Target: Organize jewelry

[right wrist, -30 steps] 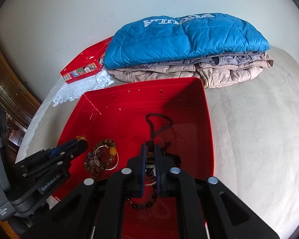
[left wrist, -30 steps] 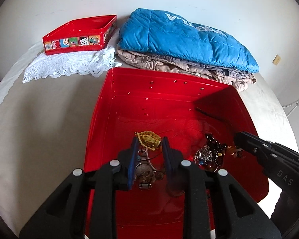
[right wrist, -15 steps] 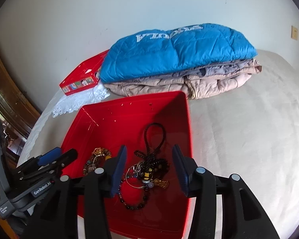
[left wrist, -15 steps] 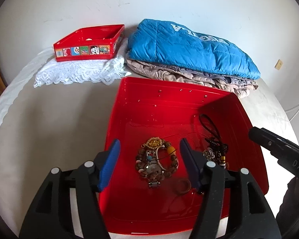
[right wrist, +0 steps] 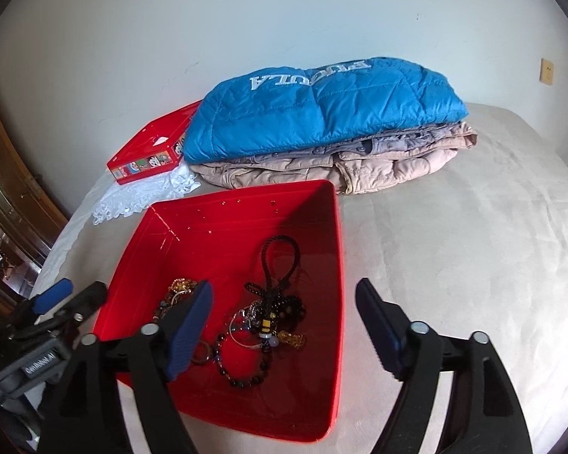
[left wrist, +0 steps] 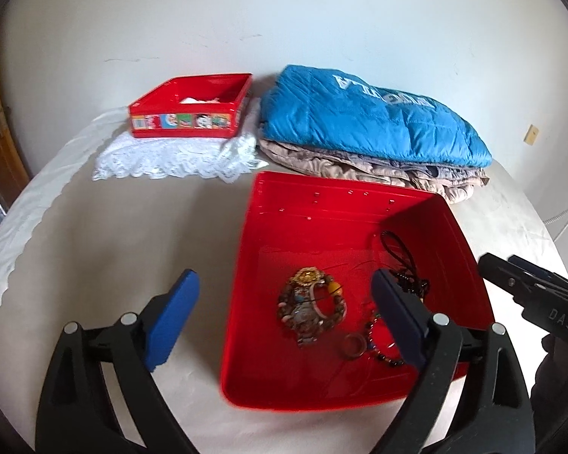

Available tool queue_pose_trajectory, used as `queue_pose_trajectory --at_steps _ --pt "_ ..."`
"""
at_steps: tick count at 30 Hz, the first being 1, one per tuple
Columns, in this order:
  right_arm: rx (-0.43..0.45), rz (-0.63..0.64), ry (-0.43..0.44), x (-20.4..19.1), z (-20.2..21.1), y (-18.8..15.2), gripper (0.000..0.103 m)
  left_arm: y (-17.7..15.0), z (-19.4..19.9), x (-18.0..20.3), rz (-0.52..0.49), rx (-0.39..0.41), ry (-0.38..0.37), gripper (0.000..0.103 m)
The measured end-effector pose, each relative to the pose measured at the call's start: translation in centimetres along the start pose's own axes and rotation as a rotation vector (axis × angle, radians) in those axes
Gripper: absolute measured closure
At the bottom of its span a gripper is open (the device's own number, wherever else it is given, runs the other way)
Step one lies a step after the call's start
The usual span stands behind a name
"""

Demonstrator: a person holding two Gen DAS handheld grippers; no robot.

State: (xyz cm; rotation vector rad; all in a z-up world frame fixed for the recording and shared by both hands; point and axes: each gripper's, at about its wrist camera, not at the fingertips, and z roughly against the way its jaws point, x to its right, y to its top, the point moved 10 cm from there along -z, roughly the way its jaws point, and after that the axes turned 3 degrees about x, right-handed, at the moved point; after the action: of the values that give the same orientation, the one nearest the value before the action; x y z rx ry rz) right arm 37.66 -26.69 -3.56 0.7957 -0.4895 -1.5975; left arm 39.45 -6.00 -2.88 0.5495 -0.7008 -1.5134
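**Both tools let go; the jewelry lies in the red tray**

Nearest to me, the left tool and the right tool hang over the near edge of the bed, each with its blue-padded jaws spread wide and nothing between the pads. A second ago each was pinched on a piece down in the tray; the jaws have just been opening, and both tools now sit higher and further back than they did. I take it that one drop-off is finished and both hands are free for the next piece.

Below them, the shallow red plastic tray rests on the beige bed cover. On its floor lie two heaps. Toward the left side is a coiled bundle of brown bead bracelets with a gold ornament, roughly round, so with no clear long axis. Just beside it to the right is a tangle of dark beads with a black cord loop; its long axis runs from the near edge toward the far wall of the tray, loop end pointing away. A small ring lies apart near the front.

Further back sit a white lace cloth bearing a small red tin box with cartoon pictures, and a folded blue quilted jacket on beige clothing.
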Motion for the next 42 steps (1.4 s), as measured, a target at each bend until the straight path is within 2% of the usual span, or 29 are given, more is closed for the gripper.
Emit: queue_pose_trajectory --at_steps 7,21,31,42 --pt "-0.004 0.031 0.014 -0.9 2.2 -1.2 0.004 -1.3 3.3 -2.3 -0.012 0.02 0.055 0.007" --pt "-0.043 0.064 0.021 -2.3 4.8 -4.7 0.004 -3.8 7.8 -2.3 -0.027 0.042 0.049 0.005" --pt "-0.042 0.05 0.042 -2.6 6.0 -5.3 0.004 -4.6 7.9 -2.7 -0.027 0.028 0.044 0.004" --pt "-0.077 0.1 0.05 -3.9 5.5 -7.1 0.004 -5.3 6.7 -2.9 -0.034 -0.001 0.051 0.004"
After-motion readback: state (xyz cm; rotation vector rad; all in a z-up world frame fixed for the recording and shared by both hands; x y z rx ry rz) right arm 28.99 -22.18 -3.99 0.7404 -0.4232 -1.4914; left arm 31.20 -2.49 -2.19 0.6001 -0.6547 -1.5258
